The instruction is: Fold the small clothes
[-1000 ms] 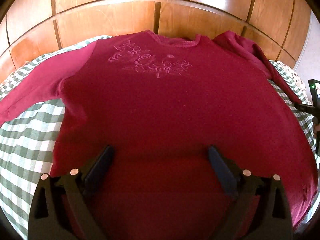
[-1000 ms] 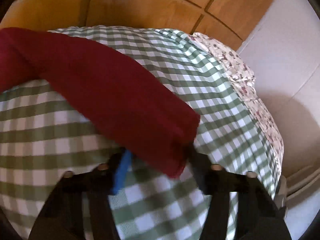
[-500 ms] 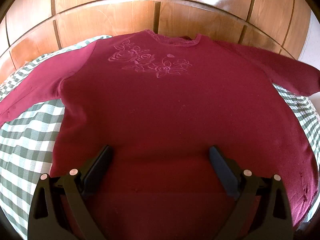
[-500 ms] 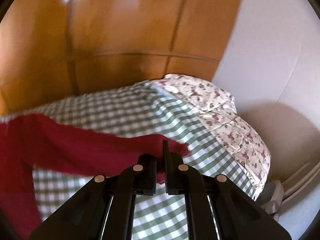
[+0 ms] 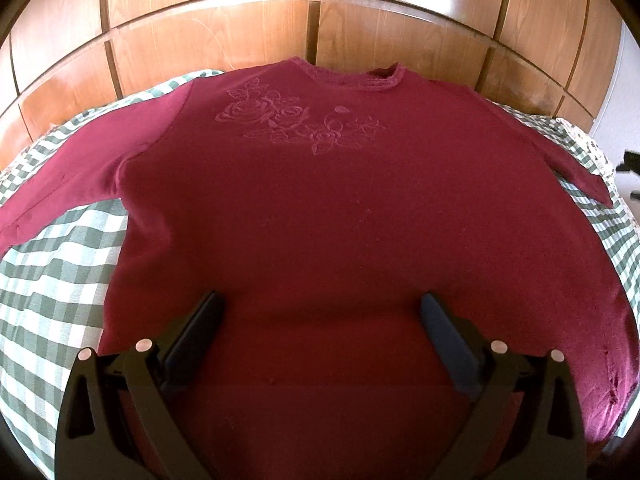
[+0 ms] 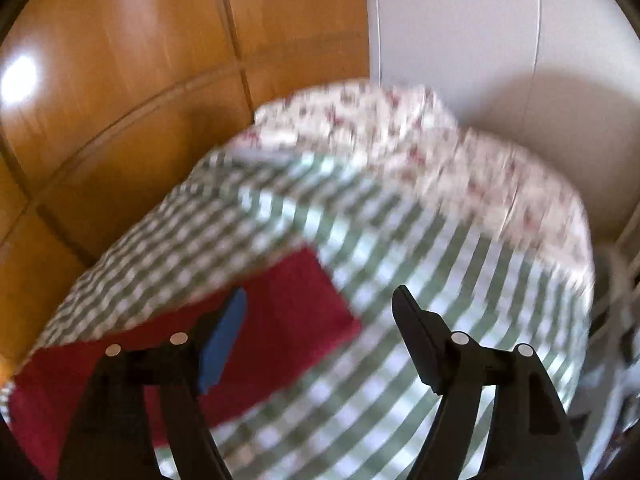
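A dark red long-sleeved top with rose embroidery lies flat, front up, on the green checked bedcover, both sleeves spread outward. My left gripper is open and empty over the lower part of the top. In the right wrist view, the end of the right sleeve lies flat on the bedcover. My right gripper is open and empty just above the sleeve's cuff, which sits by the left finger. This view is motion-blurred.
A wooden panelled headboard runs behind the bed. A floral pillow lies at the bed's right end against a white wall. The bed's right edge drops off near a white rail.
My right gripper was shut on the right sleeve's cuff, pulled it out straight, and has now opened and let it drop flat. The left gripper has not moved.
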The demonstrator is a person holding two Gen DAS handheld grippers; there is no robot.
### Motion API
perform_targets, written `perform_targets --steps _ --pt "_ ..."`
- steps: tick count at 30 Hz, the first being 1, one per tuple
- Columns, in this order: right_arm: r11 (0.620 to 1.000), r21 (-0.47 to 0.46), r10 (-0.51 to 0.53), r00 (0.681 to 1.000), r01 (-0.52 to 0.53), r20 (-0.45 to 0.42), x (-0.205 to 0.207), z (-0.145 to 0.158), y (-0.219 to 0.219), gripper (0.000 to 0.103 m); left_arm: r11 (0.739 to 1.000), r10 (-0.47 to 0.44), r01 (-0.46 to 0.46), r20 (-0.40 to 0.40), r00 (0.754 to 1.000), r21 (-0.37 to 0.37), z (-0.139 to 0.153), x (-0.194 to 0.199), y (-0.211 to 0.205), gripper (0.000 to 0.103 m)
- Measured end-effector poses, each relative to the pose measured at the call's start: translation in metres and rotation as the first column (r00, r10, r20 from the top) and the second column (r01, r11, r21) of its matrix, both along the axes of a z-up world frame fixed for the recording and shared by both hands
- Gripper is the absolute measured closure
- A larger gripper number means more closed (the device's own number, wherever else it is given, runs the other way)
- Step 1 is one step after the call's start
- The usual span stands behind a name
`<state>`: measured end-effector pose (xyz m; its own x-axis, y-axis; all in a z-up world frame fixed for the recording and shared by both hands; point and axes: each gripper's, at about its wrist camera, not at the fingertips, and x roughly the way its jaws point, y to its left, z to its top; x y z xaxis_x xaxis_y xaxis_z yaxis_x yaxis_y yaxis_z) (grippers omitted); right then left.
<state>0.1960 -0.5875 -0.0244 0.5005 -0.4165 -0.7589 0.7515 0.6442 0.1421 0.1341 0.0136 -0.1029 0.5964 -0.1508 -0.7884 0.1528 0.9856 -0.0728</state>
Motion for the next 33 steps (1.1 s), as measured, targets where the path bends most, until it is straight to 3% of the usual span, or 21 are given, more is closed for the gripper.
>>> perform_targets --steps 2,3,6,7,9,11,13,16,19,21,22,23,25,27,29,33 --pt "0.995 0.097 0.021 0.999 -0.025 0.041 -0.013 -0.021 0.006 0.029 1.000 0.000 0.000 0.000 1.000 0.001 0.000 -0.001 0.000 0.003" --pt "0.983 0.177 0.036 0.997 -0.049 0.074 -0.018 -0.036 0.008 0.029 1.000 0.000 0.000 0.000 1.000 0.002 0.000 -0.001 0.000 0.003" --pt "0.950 0.301 0.050 0.993 -0.080 0.108 -0.015 -0.066 0.014 0.029 1.000 0.000 0.000 -0.002 1.000 0.007 0.000 0.000 0.000 0.003" --pt "0.951 0.301 0.038 0.993 -0.069 0.109 -0.011 -0.073 0.016 0.030 1.000 0.000 0.000 -0.003 1.000 0.009 0.000 0.000 0.000 0.003" --pt "0.958 0.280 0.027 0.993 -0.058 0.115 0.002 -0.076 0.020 0.046 1.000 0.001 -0.001 -0.004 1.000 0.010 0.000 0.000 -0.001 0.003" --pt "0.963 0.263 0.039 0.996 -0.060 0.084 0.015 -0.075 0.020 0.093 1.000 0.001 -0.001 -0.004 1.000 0.010 0.000 0.000 -0.001 0.003" --pt "0.978 0.200 0.063 0.998 -0.064 0.011 0.028 -0.068 0.021 0.097 1.000 0.000 0.000 -0.004 1.000 0.009 0.000 0.000 -0.001 0.003" --pt "1.000 0.006 0.003 0.997 -0.002 -0.079 0.023 -0.053 0.019 0.097 1.000 -0.001 0.001 -0.005 1.000 0.004 -0.001 0.001 0.000 0.003" --pt "1.000 0.009 -0.017 0.986 0.019 -0.168 0.024 -0.070 0.011 0.097 1.000 -0.003 0.003 -0.004 1.000 -0.005 -0.001 0.001 0.001 0.003" --pt "1.000 0.003 0.019 0.988 -0.019 -0.156 0.023 -0.069 0.017 0.094 1.000 -0.003 0.003 -0.003 1.000 -0.009 0.000 0.001 0.002 0.003" --pt "0.999 0.028 0.033 0.991 -0.030 -0.129 0.020 -0.066 0.020 0.080 1.000 -0.004 0.004 -0.002 1.000 -0.013 0.000 0.001 0.002 0.003" --pt "0.997 0.061 0.045 0.995 -0.039 -0.093 0.014 -0.061 0.024 0.051 1.000 -0.005 0.005 -0.002 1.000 -0.016 0.000 0.001 0.003 0.003" --pt "0.995 0.077 0.066 0.997 -0.063 -0.038 0.005 -0.051 0.037 0.028 1.000 -0.009 0.009 -0.011 1.000 -0.017 0.001 0.001 0.004 0.003" --pt "0.987 0.096 0.128 0.992 -0.127 -0.010 -0.003 -0.044 0.055 0.028 1.000 -0.013 0.012 -0.025 1.000 -0.019 0.006 -0.001 0.005 0.004" --pt "0.952 0.181 0.249 0.968 -0.248 0.017 -0.007 -0.044 0.083 0.028 0.999 0.018 -0.019 -0.036 0.999 -0.044 0.013 -0.006 0.015 0.007" --pt "0.817 0.276 0.511 0.857 -0.506 0.060 -0.028 -0.046 0.165 0.028 0.989 0.086 -0.089 -0.030 0.996 -0.120 0.031 -0.029 0.050 0.009"
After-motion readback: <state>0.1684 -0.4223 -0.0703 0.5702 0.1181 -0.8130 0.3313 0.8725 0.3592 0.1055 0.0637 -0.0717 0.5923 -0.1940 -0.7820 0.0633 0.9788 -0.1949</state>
